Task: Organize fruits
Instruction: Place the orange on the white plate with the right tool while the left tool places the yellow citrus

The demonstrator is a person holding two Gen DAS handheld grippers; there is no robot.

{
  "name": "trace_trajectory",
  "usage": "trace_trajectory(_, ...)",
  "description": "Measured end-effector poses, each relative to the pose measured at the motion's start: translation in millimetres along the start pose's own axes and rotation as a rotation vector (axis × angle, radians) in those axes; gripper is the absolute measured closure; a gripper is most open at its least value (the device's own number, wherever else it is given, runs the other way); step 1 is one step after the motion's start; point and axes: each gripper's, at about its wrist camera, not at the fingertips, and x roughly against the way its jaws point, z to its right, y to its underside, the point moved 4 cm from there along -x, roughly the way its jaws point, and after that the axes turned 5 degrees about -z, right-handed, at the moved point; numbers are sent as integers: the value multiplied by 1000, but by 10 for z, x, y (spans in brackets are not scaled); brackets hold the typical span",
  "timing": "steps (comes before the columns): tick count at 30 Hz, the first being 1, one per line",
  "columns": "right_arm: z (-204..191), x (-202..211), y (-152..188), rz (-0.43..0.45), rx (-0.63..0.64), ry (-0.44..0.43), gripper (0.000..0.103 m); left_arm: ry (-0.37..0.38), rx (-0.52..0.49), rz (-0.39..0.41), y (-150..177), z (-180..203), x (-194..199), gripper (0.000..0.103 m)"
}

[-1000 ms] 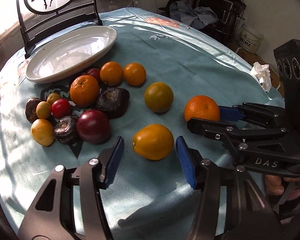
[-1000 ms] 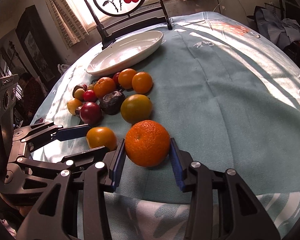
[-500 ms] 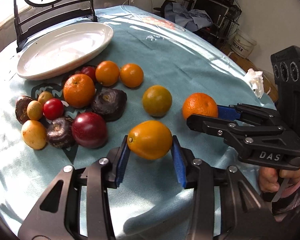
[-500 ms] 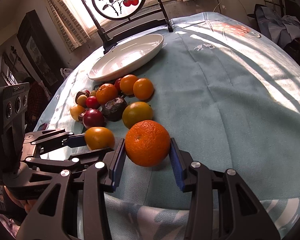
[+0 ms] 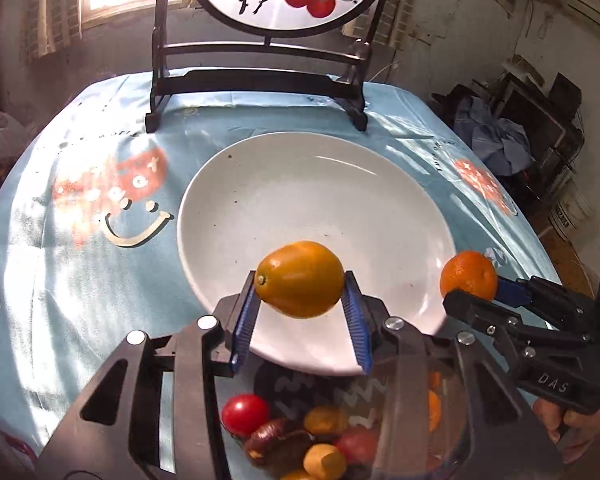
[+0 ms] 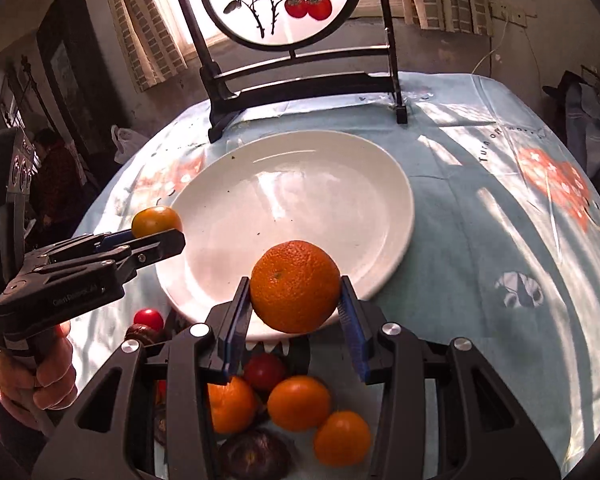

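My left gripper (image 5: 300, 300) is shut on a smooth yellow-orange fruit (image 5: 300, 278), held in the air over the near rim of the white plate (image 5: 308, 200). My right gripper (image 6: 294, 300) is shut on a rough-skinned orange mandarin (image 6: 295, 285), also lifted above the plate's (image 6: 300, 184) near edge. Each gripper shows in the other's view: the right one with its mandarin (image 5: 469, 275) at the plate's right rim, the left one with its fruit (image 6: 156, 221) at the plate's left rim. The plate has nothing on it.
Below the grippers lies the remaining fruit: a red tomato (image 5: 245, 414), small yellow and dark fruits (image 5: 324, 456), three oranges (image 6: 299, 402) and a dark fruit (image 6: 256, 458). A dark wooden stand (image 5: 256, 76) with a painted round panel rises behind the plate. A person's hand (image 6: 40, 376) grips the left handle.
The left gripper closed on the yellow-orange fruit. Both grippers then lifted their fruit off the cloth and carried it forward, from the fruit pile to above the plate's near rim.
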Motion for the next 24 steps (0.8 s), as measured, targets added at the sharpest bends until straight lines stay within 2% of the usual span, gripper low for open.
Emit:
trace_trajectory(4,-89,-291,-88,-45,43,18,59,-16,-1,-49,-6,-56,-223,61)
trace_trajectory(7,-92,-394,-50,-81,48,12,56,-27,3,-54,34,-85,-243,58)
trace_trajectory(9,-89,-343,-39,-74,38,-2,51,-33,8,-22,28,-96,-151,29)
trace_trajectory(11,-101,-197,-47,-33,38,-6,43,-54,12,34,16,-99,18,21)
trace_trajectory(14,-111,67,12,36,50,0,42,-71,4,87,66,-88,254,15)
trace_trajectory(15,-89,144,62,52,43,-3,41,-76,6,97,99,-89,311,10)
trace_trajectory(21,236,471,699,76,-104,-12,41,-130,53,89,639,-202,503,8)
trace_trajectory(24,282,594,1027,62,-123,1,41,-93,103,76,996,-272,627,8)
